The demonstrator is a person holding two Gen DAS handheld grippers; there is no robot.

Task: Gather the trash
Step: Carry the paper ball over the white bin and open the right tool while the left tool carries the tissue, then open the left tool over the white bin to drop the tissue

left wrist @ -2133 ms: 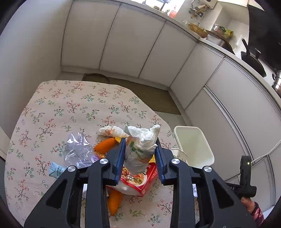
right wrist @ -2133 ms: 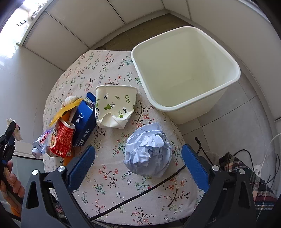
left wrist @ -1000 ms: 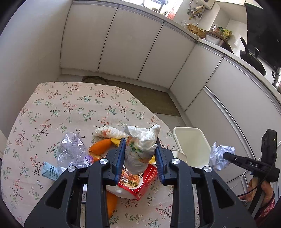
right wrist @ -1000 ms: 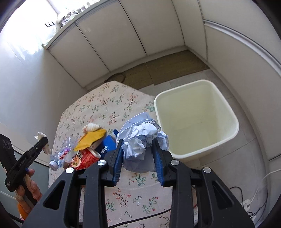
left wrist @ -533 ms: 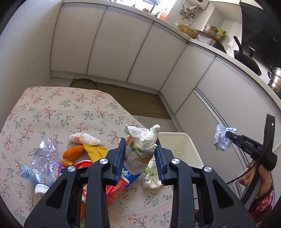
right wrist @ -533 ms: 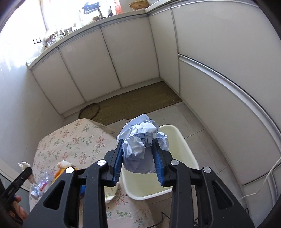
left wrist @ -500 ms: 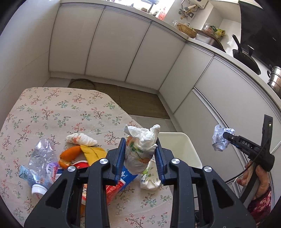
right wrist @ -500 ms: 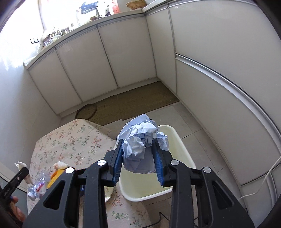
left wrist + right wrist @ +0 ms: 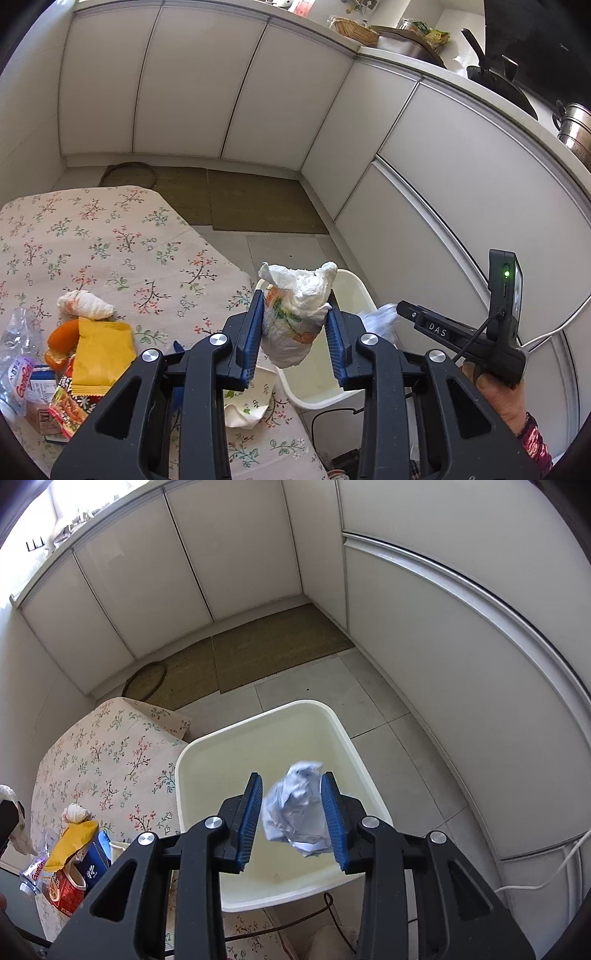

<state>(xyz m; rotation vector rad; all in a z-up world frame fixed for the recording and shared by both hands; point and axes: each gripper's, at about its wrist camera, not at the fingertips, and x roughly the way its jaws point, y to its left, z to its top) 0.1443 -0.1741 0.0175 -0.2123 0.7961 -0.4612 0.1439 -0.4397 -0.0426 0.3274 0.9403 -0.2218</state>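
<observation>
Blue-padded right hand-held gripper (image 9: 293, 819): crumpled pale-blue paper ball (image 9: 295, 810) sits between the pads, above the open cream waste bin (image 9: 207, 746) on the floor right of the table (image 9: 92, 753). A gap shows at the left pad; the paper lies against the right pad; whether it is gripped I cannot tell. Left hand-held gripper (image 9: 293, 332): closed on a crumpled white printed wrapper (image 9: 295, 317), at the table's right edge near the bin. On the table: yellow packet (image 9: 99, 350), crushed plastic bottle (image 9: 16, 362), red snack packet (image 9: 70, 404).

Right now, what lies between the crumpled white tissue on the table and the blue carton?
A flat yellow packet lies between the crumpled white tissue and the blue carton, seen in the right wrist view.
</observation>
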